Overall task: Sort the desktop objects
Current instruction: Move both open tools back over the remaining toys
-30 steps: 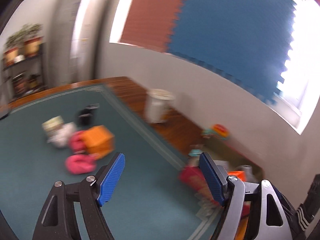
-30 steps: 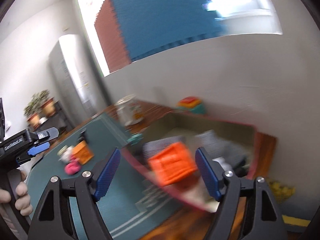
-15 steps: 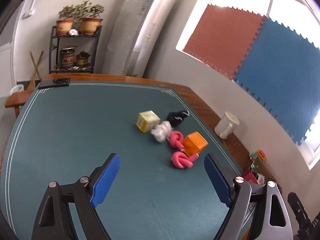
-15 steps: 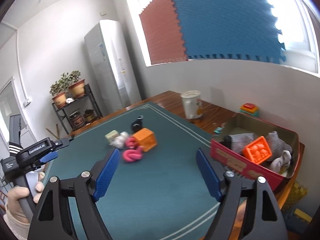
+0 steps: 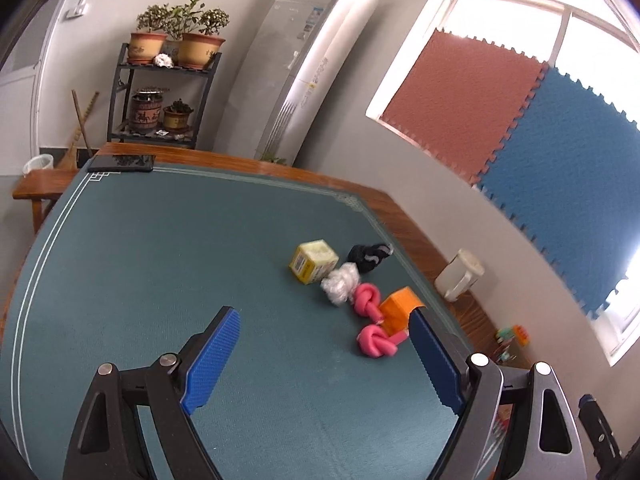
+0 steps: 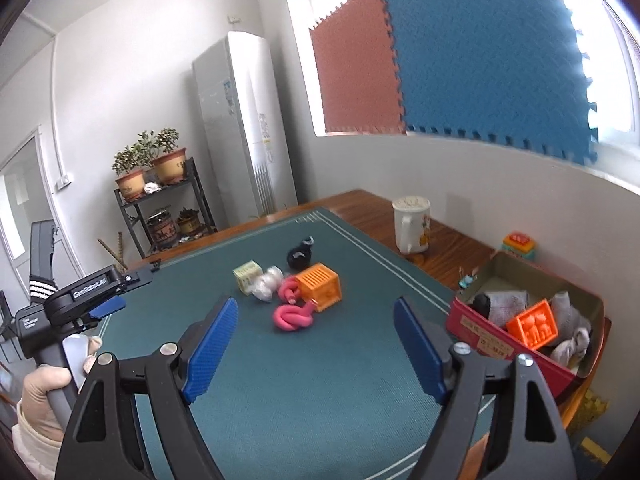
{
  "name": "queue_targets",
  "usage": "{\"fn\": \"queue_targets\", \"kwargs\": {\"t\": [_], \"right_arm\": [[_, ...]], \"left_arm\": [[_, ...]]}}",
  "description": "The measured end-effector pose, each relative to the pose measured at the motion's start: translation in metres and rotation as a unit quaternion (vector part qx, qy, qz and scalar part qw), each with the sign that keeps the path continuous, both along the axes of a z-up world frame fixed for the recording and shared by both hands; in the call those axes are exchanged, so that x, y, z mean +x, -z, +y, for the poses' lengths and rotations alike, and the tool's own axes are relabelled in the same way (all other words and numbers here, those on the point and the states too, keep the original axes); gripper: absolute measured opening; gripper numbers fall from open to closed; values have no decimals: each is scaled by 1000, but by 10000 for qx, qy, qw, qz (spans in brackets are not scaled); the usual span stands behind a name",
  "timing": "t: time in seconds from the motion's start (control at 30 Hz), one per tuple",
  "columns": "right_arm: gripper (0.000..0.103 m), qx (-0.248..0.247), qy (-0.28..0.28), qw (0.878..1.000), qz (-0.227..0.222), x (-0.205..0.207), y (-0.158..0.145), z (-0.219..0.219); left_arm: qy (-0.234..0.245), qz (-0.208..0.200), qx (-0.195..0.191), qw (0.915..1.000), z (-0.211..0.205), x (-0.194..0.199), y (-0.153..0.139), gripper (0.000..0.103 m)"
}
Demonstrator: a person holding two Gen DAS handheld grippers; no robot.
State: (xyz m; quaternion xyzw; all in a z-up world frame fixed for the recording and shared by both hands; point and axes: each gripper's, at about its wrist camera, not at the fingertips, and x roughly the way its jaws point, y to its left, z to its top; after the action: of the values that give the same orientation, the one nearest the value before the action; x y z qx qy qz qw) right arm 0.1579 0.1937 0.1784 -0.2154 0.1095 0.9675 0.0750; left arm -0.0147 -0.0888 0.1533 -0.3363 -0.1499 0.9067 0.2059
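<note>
A cluster lies on the green mat: a yellow box (image 5: 313, 261), a white crumpled wad (image 5: 340, 283), a black sock (image 5: 367, 257), two pink foam knots (image 5: 376, 341), and an orange cube (image 5: 398, 309). The right wrist view shows the same cluster: orange cube (image 6: 321, 286), pink knot (image 6: 291, 317), yellow box (image 6: 247, 276), black sock (image 6: 300, 255). My left gripper (image 5: 326, 356) is open and empty, short of the cluster. My right gripper (image 6: 314, 346) is open and empty above the mat. A red box (image 6: 500, 350) at the right holds an orange cube (image 6: 533, 324) and grey socks.
A white mug (image 6: 411, 225) stands on the wooden table edge by the wall. A black phone (image 5: 121, 163) lies at the mat's far corner. A small colourful toy (image 6: 519, 245) sits beyond the red box. A plant shelf stands in the room corner.
Both grippers swung away from the red box toward the cluster on the mat. An orange cube that was between the right fingers a second ago now lies in the red box.
</note>
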Motion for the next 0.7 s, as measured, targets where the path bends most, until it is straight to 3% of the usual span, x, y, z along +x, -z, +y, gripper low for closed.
{"fn": "queue_targets", "kwargs": {"t": [0.23,0.33,0.43,0.53,0.7], "right_arm": [[83,-118,-207,9990,-381,-24,41,48],[83,-384,-386,9967,-601,-46,61,70],[83,-645,-486,9938,-766,-66,78,88],[83,-762,-593,9919,-831,-78,96,96],[83,-1111,-577,9872,-985,-87,120,109]], "left_arm": [[173,11,-864,9961,42,-3,33,88],[256,-220,-1187,9924,66,-10,55,88],[392,-519,-1272,9897,101,-26,69,88],[538,-476,-1332,9885,138,-37,73,88],[524,-372,-1742,9826,185,-51,83,88]]}}
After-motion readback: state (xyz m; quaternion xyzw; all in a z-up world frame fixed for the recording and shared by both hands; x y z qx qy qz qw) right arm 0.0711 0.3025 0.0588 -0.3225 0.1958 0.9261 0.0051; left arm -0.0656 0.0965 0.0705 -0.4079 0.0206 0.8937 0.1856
